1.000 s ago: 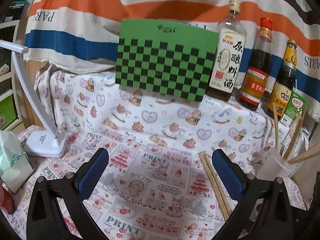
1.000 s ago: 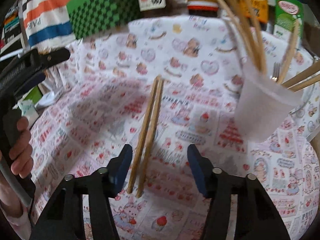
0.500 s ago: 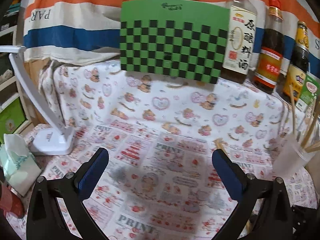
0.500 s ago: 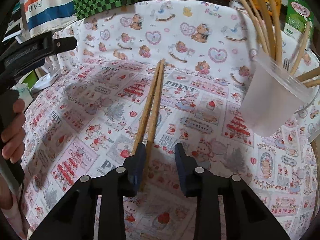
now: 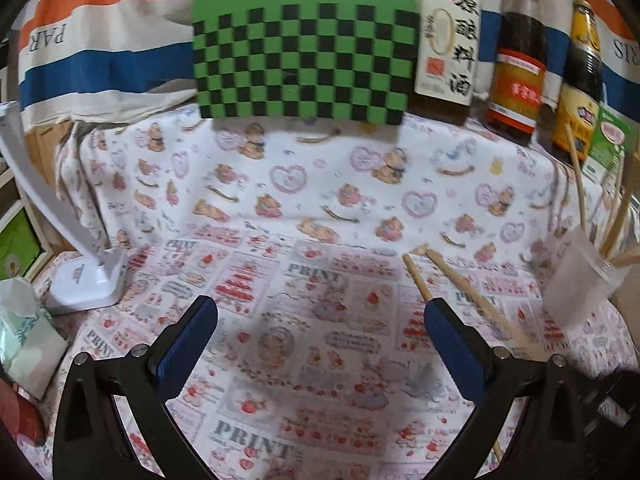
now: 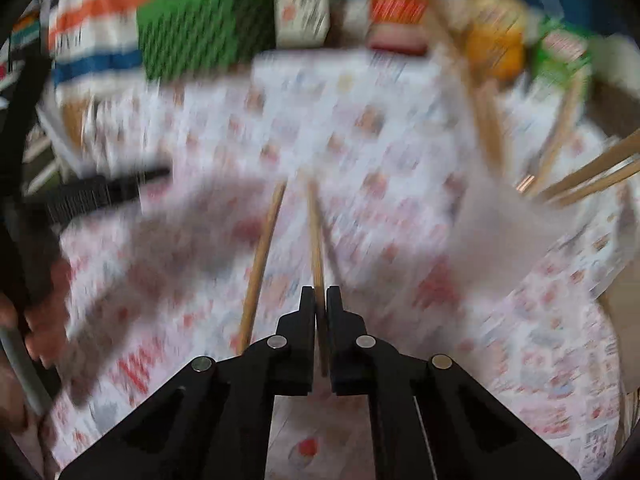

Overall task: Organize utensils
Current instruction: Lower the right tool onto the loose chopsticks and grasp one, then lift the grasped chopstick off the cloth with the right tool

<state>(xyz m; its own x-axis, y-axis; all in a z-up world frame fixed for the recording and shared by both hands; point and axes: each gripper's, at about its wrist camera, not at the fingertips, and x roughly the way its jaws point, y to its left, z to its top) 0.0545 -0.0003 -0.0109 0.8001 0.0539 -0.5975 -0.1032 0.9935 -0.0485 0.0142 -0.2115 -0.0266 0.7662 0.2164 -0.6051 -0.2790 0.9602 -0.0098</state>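
Observation:
Two wooden chopsticks lie on the printed cloth (image 5: 304, 360). My right gripper (image 6: 320, 294) has its jaws closing tight, and the pads pinch the right chopstick (image 6: 316, 240) near its end. The other chopstick (image 6: 262, 256) lies loose just to the left, angled apart from it. Both chopsticks (image 5: 416, 276) also show in the left wrist view, beside the right finger of my left gripper (image 5: 318, 312). That gripper is open, with nothing between its fingers. A translucent cup (image 6: 508, 232) at the right holds several more chopsticks (image 5: 576, 184).
A green checkered board (image 5: 304, 52) and three sauce bottles (image 5: 446, 40) stand along the back, with a green carton (image 5: 606, 144) at the right. A white lamp base (image 5: 86, 284) and a tissue pack (image 5: 24, 332) sit at the left. A hand (image 6: 40, 320) holds the left gripper.
The right gripper's jaws have closed on one chopstick and the view has blurred with motion. The two chopsticks now spread apart. The left gripper has dipped a little.

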